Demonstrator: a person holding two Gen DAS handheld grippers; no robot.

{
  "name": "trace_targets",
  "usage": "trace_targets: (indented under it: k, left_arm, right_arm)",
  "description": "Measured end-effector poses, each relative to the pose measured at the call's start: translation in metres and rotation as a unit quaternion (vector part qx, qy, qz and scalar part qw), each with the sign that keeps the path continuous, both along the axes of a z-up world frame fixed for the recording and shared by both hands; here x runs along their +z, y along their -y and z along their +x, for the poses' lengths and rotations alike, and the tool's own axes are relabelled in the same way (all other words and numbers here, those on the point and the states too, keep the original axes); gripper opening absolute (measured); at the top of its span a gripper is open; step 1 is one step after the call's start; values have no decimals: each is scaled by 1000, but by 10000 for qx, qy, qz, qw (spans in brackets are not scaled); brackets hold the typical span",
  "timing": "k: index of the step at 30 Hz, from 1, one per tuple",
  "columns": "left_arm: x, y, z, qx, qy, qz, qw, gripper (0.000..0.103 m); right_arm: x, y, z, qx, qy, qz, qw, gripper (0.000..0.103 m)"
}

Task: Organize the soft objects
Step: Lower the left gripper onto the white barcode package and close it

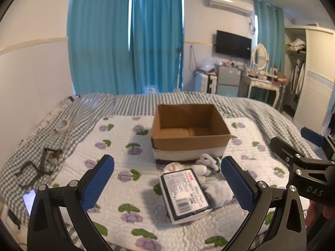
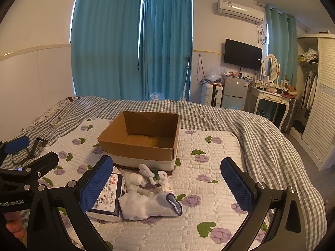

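An open cardboard box (image 1: 189, 132) (image 2: 140, 140) stands empty on the flowered quilt. In front of it lie a wrapped tissue pack (image 1: 185, 194) (image 2: 108, 196), a white sock with a blue cuff (image 2: 150, 206) (image 1: 218, 190) and a small white plush toy with green parts (image 2: 151, 175) (image 1: 208, 161). My left gripper (image 1: 167, 186) hovers open over the tissue pack, its blue pads (image 1: 98, 183) on either side. My right gripper (image 2: 167, 186) is open above the sock and plush, holding nothing. Each gripper shows at the edge of the other's view.
A tape roll (image 1: 62, 125) and a black folding stand (image 1: 45, 163) lie on the checked bedspread at left, with a phone (image 1: 29, 200) near the bed's edge. Beyond the bed are blue curtains (image 1: 125, 41), a small fridge (image 2: 234, 92), a dressing table (image 2: 270, 98) and a wardrobe (image 2: 320, 96).
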State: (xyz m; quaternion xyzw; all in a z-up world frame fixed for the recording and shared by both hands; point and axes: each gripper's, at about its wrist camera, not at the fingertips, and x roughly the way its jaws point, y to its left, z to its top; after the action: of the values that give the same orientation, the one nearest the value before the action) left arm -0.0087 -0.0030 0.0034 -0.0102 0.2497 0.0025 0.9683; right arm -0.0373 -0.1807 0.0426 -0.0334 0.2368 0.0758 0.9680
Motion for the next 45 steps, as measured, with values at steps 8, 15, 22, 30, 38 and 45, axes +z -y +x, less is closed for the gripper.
trace_targets:
  k: [8,15,22,30,38,45]
  left_arm:
    - [-3,6,4,-104,-136,-173,9997,103]
    - [-52,19,25,-275,-920,-236,9951,103]
    - [-107,37,40,-537,-1717,-131,9836,102]
    - [-137,41,60,-570,-2252,-148,9725,102]
    - [-143,30,66,-924,-2296,-331,9683,92]
    - [-118,5,57,-1197,-1986,-485,9715,84]
  right_arm:
    - [3,5,-2,-7,-34,2,10000,103]
    - [-21,14,11,-43,-494,-38,9988,103]
    - [-49,11,29,-38,-916,-142,9957,103]
    - [-67,1,45,-30,-1214,-311,9921,103]
    - [-74,-11,55,-8,-1417,-550,9884,103]
    - [-71,-36,57,314,-1440,-687,9867,103]
